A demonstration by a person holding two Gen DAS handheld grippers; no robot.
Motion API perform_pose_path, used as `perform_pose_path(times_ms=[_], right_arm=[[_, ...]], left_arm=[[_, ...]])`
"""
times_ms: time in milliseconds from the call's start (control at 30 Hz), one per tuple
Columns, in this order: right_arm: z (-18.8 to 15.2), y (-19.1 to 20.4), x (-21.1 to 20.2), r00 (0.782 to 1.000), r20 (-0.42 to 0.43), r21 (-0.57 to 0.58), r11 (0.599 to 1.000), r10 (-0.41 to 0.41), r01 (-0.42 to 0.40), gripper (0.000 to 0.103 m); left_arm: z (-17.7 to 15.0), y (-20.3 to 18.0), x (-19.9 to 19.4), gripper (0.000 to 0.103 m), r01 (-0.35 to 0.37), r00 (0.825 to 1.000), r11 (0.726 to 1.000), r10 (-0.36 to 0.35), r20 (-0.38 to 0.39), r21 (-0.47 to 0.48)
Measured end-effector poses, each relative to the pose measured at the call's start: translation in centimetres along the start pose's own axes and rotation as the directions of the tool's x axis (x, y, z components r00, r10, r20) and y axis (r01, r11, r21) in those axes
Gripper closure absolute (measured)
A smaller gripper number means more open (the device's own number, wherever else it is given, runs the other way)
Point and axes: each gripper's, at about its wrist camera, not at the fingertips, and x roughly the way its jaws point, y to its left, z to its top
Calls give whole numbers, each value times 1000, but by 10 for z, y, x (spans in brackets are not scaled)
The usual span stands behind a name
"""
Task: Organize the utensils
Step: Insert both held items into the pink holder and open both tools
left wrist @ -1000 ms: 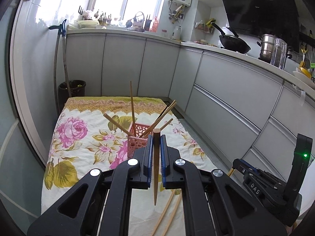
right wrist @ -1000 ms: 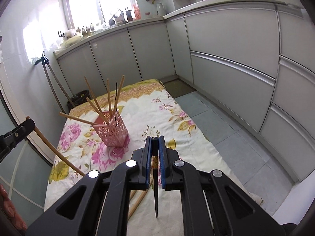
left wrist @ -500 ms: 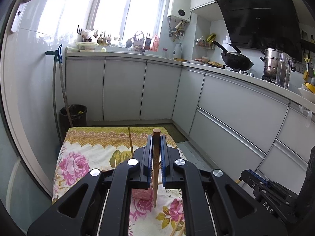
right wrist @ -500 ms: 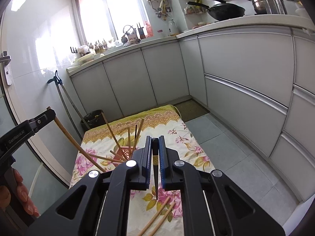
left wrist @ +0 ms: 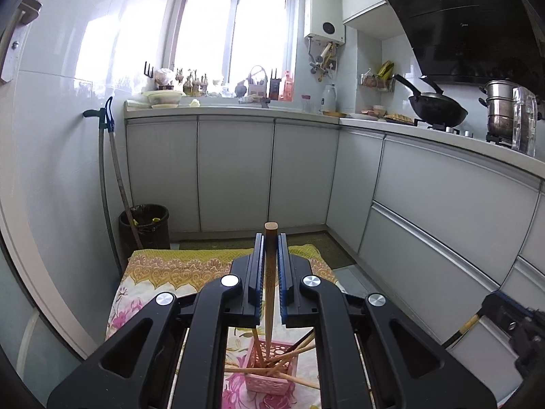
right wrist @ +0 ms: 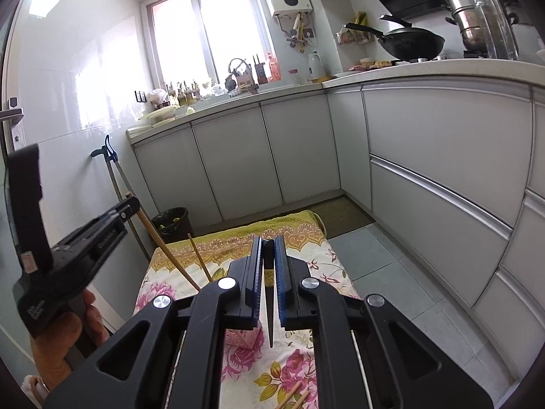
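The left hand-held gripper is clamped tight on 1 brown wooden chopstick, which stands nearly upright between the blue pads, blunt end up and tip down. Straight below that tip sits the pink lattice holder, already bristling with several chopsticks that lean outward. The held stick's long axis points almost into the holder's open top, so a short drop looks like the next move.

The right hand-held gripper is likewise squeezed shut, on 1 dark chopstick with its point hanging down. The holder lies just below and left of it, so the left hand seems better lined up.

Both hang over the floral cloth, where 2 loose chopsticks lie. Cabinets stand beyond.
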Motion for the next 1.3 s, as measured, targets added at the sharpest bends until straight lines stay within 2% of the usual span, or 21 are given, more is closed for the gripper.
perform_pose_path(times_ms=[67,200,267,300,333,567,733,900,1100,1300], right_arm=[[4,0,3,1000,5,3,1000,4,-4,96],[16,-2,8,1000,19,24,1000,16,-16,95],[23,-2,7,999,34,32,999,21,-23,95],[28,-1,6,999,44,36,999,25,-26,95],[32,0,5,998,51,36,999,28,-30,95],[60,25,-4,990,120,12,997,70,-72,95],[66,55,4,984,149,-37,995,94,-89,95],[53,71,39,988,120,-24,995,100,-98,95],[18,80,95,994,59,-24,996,87,-86,95],[-16,84,133,997,-18,-26,997,72,-73,95]], left_arm=[[-10,3,15,97,-19,999,1000,19,-27,-6],[-30,11,37,96,-16,995,999,14,-102,-27],[-35,15,36,89,-18,994,999,13,-108,-37],[-35,16,35,82,-17,994,999,13,-105,-41],[-34,18,32,81,-16,995,999,12,-97,-45],[-19,21,-2,81,-15,999,999,13,-38,-46],[-26,29,-31,80,-38,999,997,37,-15,-67],[-44,48,-46,80,-79,997,991,77,-23,-108],[-52,71,-45,80,-98,994,986,92,-51,-137],[-57,83,-40,80,-107,992,982,97,-77,-154]])
